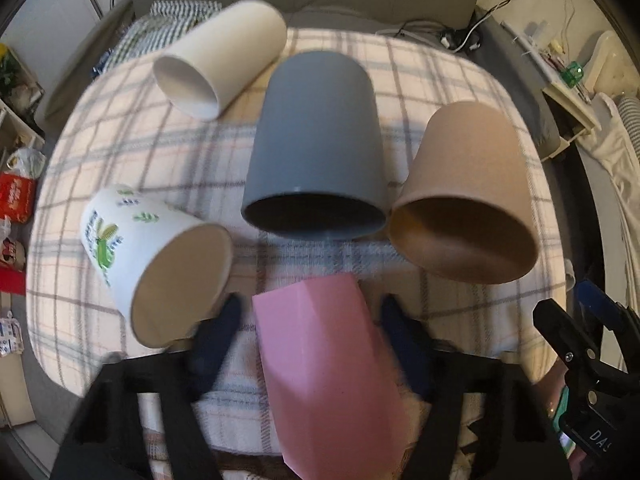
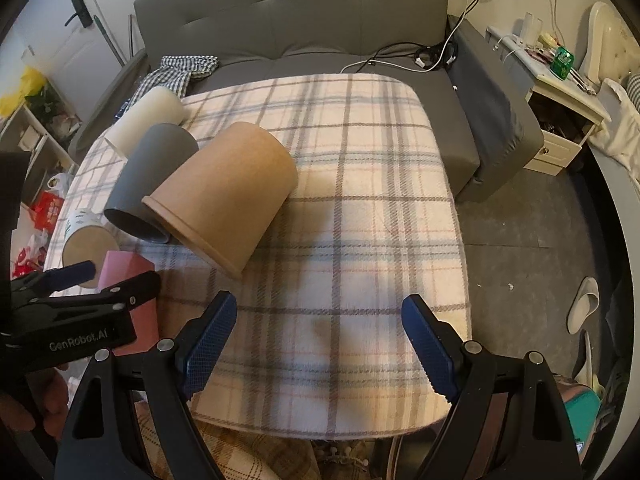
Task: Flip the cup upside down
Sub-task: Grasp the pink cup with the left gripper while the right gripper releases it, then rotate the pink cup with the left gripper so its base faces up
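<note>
A pink cup (image 1: 328, 376) stands between the fingers of my left gripper (image 1: 316, 312), base up and tilted; the jaws stand wide with gaps on both sides. It also shows in the right wrist view (image 2: 128, 276). A grey cup (image 1: 316, 152), a tan cup (image 1: 468, 192), a white cup (image 1: 220, 68) and a printed paper cup (image 1: 160, 256) lie on their sides on the plaid cloth (image 1: 120, 148). My right gripper (image 2: 320, 320) is open and empty above the cloth (image 2: 360, 220).
A grey sofa (image 2: 320, 28) with cables (image 2: 420, 56) stands behind the table. A nightstand (image 2: 560, 92) is at the right. Shelves and bags (image 2: 44, 200) are at the left. A slipper (image 2: 582, 304) lies on the floor.
</note>
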Action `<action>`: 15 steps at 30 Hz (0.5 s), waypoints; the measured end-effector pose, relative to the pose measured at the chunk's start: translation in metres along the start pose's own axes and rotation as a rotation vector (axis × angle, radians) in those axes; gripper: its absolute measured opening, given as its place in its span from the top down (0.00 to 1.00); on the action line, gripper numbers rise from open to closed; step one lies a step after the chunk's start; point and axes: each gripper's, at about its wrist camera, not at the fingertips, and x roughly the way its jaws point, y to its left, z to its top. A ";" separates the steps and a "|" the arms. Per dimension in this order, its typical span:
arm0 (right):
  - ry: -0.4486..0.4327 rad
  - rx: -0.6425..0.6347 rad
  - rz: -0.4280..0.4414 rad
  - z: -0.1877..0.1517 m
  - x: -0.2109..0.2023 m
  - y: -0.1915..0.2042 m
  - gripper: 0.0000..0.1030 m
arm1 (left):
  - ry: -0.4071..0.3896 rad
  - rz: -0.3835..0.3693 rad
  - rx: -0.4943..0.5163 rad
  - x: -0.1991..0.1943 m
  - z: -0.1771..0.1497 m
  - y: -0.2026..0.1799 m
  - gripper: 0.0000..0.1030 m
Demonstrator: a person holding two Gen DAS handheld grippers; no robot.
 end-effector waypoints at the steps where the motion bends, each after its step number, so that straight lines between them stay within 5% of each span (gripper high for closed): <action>1: 0.001 0.000 0.001 0.000 0.000 0.000 0.18 | 0.002 -0.010 -0.008 -0.001 0.000 0.001 0.42; 6: -0.007 -0.002 -0.002 0.001 -0.003 0.003 0.18 | -0.046 -0.032 -0.005 -0.022 0.000 0.004 0.45; 15: -0.056 -0.011 -0.001 -0.004 -0.027 0.014 0.18 | -0.253 -0.021 0.054 -0.079 -0.015 0.000 0.46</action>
